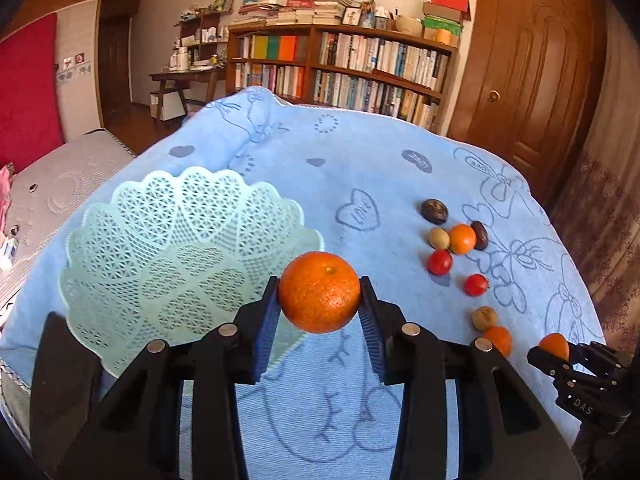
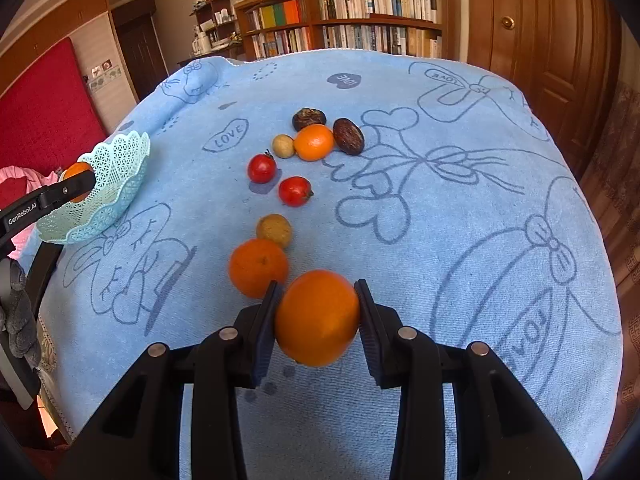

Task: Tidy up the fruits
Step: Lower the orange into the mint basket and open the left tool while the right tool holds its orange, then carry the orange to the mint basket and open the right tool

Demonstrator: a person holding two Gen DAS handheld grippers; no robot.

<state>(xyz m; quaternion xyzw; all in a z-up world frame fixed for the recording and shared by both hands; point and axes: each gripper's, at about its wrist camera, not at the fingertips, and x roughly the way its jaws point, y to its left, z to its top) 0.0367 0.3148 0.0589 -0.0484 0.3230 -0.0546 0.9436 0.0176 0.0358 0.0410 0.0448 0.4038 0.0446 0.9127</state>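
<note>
Left gripper (image 1: 319, 300) pinches an orange (image 1: 319, 292), stem end up, just right of the basket (image 1: 168, 240). Right gripper (image 2: 316, 312) pinches another orange (image 2: 316, 318), well right of basket; round, no long axis.

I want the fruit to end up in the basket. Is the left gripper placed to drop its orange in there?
Probably yes. The left gripper holds its orange at the near rim of the empty basket, with nothing between them; a short move forward-left should do it.
</note>
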